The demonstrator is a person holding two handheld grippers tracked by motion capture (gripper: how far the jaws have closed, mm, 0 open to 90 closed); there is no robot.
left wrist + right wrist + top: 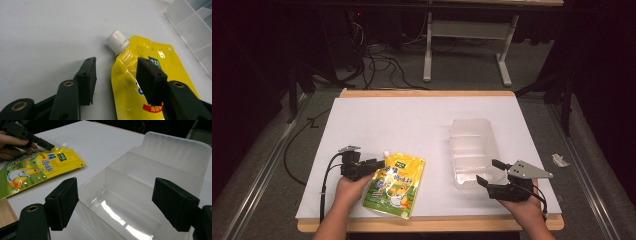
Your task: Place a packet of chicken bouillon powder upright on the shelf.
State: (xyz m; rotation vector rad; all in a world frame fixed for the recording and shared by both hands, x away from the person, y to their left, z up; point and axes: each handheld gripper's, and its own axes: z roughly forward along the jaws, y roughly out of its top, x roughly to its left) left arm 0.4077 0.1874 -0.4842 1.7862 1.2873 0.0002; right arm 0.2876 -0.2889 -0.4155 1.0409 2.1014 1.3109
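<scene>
Lining up on the yellow pouch [140, 82]

My left gripper [116, 72] straddles its edge, jaws released; right gripper [113, 205], released, faces the clear tray [175, 152]. Next: clench.

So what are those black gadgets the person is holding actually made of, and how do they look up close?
Each is a black hand-held tool with two flat, blocky jaws on hinged links with brass-coloured rivets. The left gripper trails a black cable off the table's edge. The right gripper carries a grey three-cornered plate on top. The person's forearms are bare, with no sleeves or gloves in view.
</scene>
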